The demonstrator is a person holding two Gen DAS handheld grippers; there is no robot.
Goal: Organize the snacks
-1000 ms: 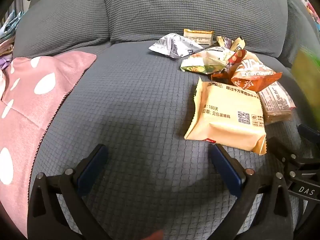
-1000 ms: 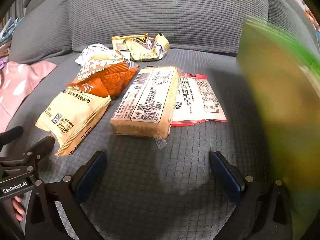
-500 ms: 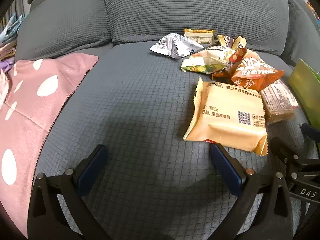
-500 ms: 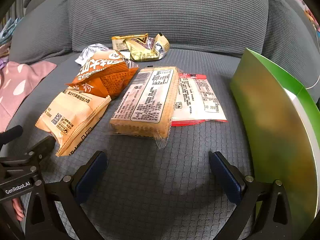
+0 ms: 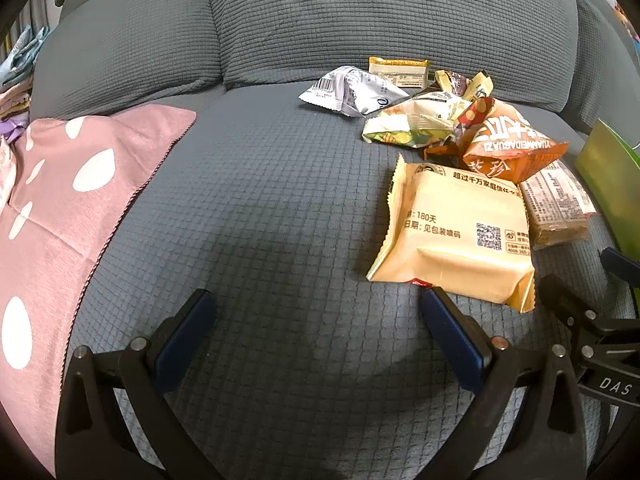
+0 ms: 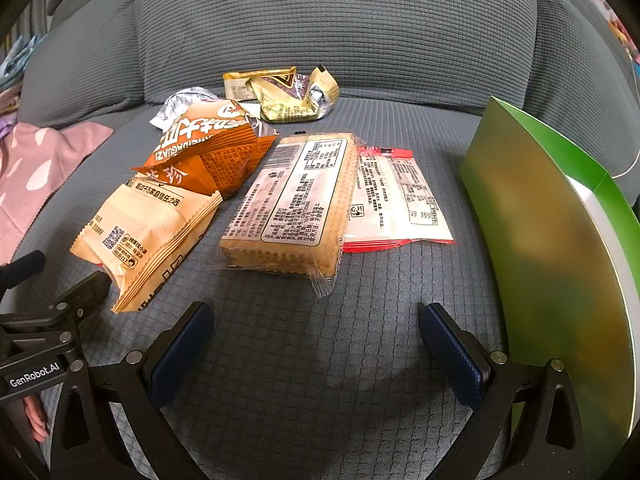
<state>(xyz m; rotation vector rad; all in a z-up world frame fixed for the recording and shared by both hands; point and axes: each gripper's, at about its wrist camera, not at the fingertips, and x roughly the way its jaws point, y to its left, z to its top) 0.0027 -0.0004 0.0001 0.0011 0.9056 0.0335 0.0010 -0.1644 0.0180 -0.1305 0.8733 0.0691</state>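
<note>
Hovering w/ jaws wide, empty: left gripper (image 5: pixel 316 332), right gripper (image 6: pixel 316 332). Risk: cracker pack (image 6: pixel 290 204) overlaps red-edged packet (image 6: pixel 396 200) — may drag it; slick film could slip.

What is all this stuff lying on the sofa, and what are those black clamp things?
Tan snack packet: one, tan, front left.
Orange chip bag: one, orange, behind tan packet.
Cracker pack: one, clear wrap, centre.
Red-edged packet: one, white and red, right of crackers.
Silver packet: one, silver, rear.
Gold wrappers: several, gold, by backrest.
Green box: one, green, far right.
Pink cloth: one, white-spotted, left.
Sofa: grey.
Left hand-held gripper: open, empty.
Right hand-held gripper: open, empty.
</note>
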